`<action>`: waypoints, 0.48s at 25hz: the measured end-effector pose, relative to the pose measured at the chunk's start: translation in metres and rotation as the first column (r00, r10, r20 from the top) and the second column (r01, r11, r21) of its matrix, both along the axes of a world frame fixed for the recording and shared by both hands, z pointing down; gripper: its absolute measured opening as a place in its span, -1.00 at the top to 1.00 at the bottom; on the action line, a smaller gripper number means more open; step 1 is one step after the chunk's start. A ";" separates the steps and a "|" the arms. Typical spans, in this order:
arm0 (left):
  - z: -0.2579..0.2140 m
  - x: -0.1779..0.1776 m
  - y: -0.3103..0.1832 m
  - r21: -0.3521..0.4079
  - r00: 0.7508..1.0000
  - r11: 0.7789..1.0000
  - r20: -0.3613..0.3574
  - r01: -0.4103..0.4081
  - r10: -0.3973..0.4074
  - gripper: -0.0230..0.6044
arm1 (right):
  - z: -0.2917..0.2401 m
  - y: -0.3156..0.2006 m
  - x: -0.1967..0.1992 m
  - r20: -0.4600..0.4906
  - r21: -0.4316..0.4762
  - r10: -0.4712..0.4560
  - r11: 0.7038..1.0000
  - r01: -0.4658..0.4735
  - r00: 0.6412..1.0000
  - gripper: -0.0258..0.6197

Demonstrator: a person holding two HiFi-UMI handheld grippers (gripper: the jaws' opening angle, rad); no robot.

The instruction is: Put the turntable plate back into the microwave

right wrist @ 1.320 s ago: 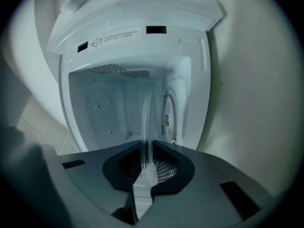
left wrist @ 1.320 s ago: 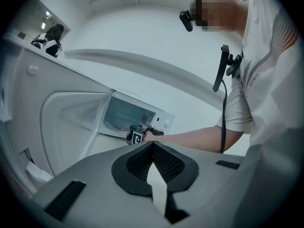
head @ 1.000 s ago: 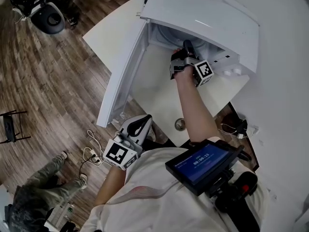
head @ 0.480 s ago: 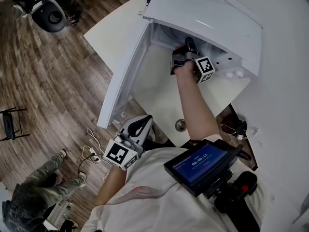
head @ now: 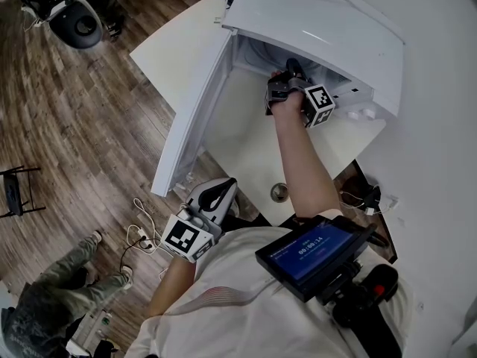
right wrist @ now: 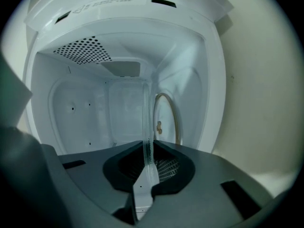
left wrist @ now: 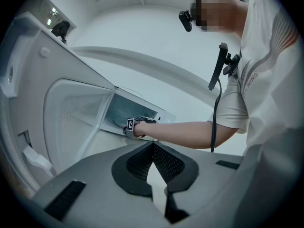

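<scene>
The white microwave (head: 320, 28) lies on the white table (head: 246, 148) with its door (head: 190, 118) swung open. My right gripper (head: 289, 71) reaches into the mouth of the cavity, shut on the clear glass turntable plate (right wrist: 146, 127). The plate shows edge-on between the jaws in the right gripper view. Past the plate, a roller ring (right wrist: 167, 118) and a small hub (right wrist: 158, 126) sit against one cavity wall. My left gripper (head: 207, 211) hangs back near my body, below the table edge. Its jaws (left wrist: 153, 145) are shut with nothing between them.
A round grommet (head: 278, 192) is set in the table near its front edge. Cables (head: 141, 233) lie on the wood floor. Another person's legs (head: 67, 274) stand at lower left, and a black stand (head: 19, 192) at far left. A tablet (head: 313, 252) hangs at my chest.
My right gripper has tilted slightly at the microwave mouth, still holding the plate. The left gripper has not moved.
</scene>
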State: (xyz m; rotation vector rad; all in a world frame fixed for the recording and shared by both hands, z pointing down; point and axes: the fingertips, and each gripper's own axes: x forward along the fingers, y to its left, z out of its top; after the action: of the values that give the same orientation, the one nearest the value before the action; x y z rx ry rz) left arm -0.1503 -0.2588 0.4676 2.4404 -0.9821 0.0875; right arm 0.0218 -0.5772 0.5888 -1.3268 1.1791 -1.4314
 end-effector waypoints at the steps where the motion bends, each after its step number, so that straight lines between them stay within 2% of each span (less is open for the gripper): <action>1: 0.000 0.000 0.000 0.000 1.000 1.000 -0.001 -0.001 0.001 0.89 | 0.003 0.001 0.001 0.001 -0.006 -0.003 1.000 0.003 1.000 0.82; 4: -0.001 -0.001 0.001 0.000 1.000 1.000 -0.004 -0.002 0.002 0.89 | 0.006 0.003 0.000 0.010 -0.020 -0.020 1.000 0.020 1.000 0.82; 9: -0.003 -0.003 0.002 -0.003 1.000 1.000 -0.015 -0.003 0.003 0.89 | -0.001 0.006 -0.008 0.052 -0.062 -0.062 0.996 0.065 0.997 0.52; 12: -0.003 -0.001 0.005 -0.004 1.000 1.000 -0.021 -0.006 0.006 0.89 | -0.001 0.011 -0.009 0.043 -0.088 -0.072 0.993 0.076 0.996 0.50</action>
State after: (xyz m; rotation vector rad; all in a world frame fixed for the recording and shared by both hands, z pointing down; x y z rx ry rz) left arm -0.1517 -0.2541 0.4642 2.4356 -0.9639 0.0658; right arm 0.0125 -0.5657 0.5881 -1.3219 1.1603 -1.5730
